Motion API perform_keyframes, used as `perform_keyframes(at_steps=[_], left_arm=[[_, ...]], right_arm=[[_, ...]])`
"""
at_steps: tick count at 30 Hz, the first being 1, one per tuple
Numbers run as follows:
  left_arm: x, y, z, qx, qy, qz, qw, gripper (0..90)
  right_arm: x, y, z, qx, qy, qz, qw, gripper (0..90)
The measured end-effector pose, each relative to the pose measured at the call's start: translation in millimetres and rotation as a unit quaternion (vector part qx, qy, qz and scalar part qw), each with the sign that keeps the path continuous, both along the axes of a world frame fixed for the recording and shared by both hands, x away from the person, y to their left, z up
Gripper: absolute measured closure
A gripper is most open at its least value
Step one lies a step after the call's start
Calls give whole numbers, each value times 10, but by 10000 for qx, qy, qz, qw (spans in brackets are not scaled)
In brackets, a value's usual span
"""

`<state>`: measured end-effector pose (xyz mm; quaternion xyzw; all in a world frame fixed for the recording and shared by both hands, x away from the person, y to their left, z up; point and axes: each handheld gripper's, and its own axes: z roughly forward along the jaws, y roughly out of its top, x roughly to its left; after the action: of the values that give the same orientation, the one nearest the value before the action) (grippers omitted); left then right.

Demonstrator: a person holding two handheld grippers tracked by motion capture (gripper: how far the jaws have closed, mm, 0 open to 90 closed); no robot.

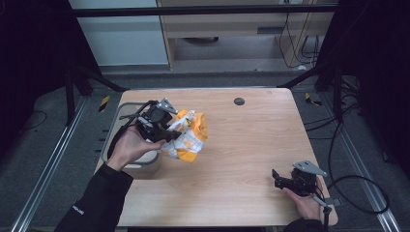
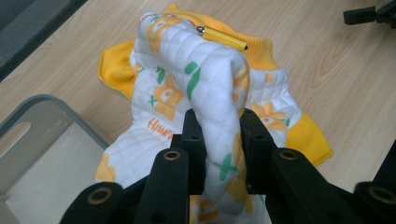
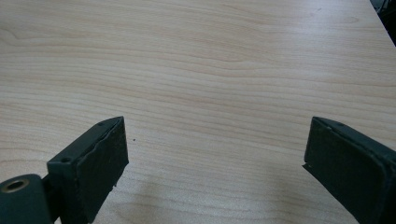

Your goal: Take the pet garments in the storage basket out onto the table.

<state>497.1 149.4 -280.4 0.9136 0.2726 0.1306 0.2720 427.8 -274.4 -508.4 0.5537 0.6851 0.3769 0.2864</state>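
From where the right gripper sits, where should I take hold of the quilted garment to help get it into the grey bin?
Take the yellow ribbed hem on the garment, the side facing the right gripper. It lies low and flat near the table, likely thin enough for those open jaws. Come in level from the right; the left gripper is already shut on a bunched fold on the side towards the grey bin.

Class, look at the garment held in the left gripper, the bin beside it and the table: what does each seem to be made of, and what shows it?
Garment: soft quilted cloth, matte, probably cotton; stitched squares, ribbed yellow trim.
Bin: likely grey plastic, smooth, with a rounded moulded rim.
Table: pale wood or wood-look laminate, smooth, with visible grain lines.
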Motion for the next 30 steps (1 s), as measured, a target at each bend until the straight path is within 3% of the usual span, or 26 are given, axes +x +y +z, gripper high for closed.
perform_keyframes(at_steps=[23,30], left_arm=[[5,-434,-277,171,49,-397,9991,749],[4,-504,-409,227,151,-508,9983,749]], right_arm=[[-1,-1,0,6,-11,17,10000,63],[-2,0,0,2,-10,25,10000,63]])
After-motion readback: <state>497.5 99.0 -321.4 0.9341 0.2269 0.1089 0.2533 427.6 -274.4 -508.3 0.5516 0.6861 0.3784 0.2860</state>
